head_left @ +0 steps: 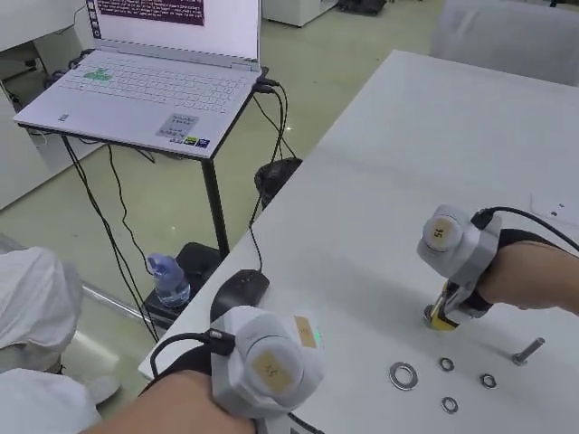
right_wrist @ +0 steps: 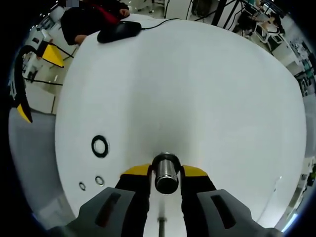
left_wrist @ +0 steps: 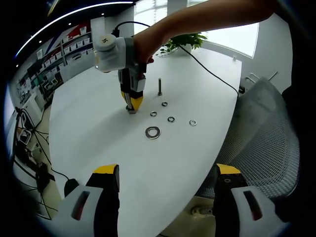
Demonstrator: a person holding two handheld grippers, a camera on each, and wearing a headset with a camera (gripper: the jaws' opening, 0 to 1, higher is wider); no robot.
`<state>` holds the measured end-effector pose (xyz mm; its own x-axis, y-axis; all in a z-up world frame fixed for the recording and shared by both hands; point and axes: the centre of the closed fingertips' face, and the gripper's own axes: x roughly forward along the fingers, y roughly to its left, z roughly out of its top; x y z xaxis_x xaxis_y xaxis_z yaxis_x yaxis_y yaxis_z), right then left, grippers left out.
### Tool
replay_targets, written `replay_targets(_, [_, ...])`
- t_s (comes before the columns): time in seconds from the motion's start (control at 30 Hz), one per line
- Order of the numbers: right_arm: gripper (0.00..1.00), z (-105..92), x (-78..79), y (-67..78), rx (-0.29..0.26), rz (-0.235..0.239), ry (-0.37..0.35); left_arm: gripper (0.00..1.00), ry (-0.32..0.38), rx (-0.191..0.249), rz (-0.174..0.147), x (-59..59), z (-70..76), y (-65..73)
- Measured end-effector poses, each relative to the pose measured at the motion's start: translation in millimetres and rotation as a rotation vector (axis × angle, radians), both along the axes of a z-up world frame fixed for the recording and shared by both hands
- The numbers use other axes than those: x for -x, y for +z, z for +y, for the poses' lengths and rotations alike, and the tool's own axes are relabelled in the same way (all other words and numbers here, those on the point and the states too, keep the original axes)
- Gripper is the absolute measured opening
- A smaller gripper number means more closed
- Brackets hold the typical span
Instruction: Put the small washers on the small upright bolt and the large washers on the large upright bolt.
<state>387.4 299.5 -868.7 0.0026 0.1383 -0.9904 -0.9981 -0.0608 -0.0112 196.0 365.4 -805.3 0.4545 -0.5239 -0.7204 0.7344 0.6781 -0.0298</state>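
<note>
Right gripper (head_left: 441,318) clamped on large bolt (right_wrist: 166,173); bolt axis along jaws, seen end-on, tip down at table (head_left: 389,163). Left gripper (left_wrist: 167,170) jaws spread, nothing held. Large washer (left_wrist: 152,132) flat, straight ahead of left jaws, short of right gripper. Small washers (left_wrist: 171,119) just past it, small upright bolt (left_wrist: 160,86) beyond. Left judged the free tool for the pick.

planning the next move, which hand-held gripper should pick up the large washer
Left, probably: the left hand-held gripper is open, empty and faces the large washer, while the right hand-held gripper is shut on the large bolt.
</note>
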Motion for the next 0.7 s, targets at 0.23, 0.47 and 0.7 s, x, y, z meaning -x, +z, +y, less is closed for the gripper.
replay_targets(0.23, [0.32,-0.2,-0.3,1.0,-0.009,0.005,-0.001,0.78,0.003,-0.002,0.002,2.5,0.9,-1.0])
replay_targets(0.47, [0.32,-2.9,2.3,20.8,-0.044,0.002,-0.010,0.77,0.002,0.000,-0.003,3.0,-0.8,0.6])
replay_targets(0.7, [0.32,-2.6,6.5,44.8,-0.084,-0.037,0.027,0.78,0.007,0.010,-0.009,1.0,-1.9,3.2])
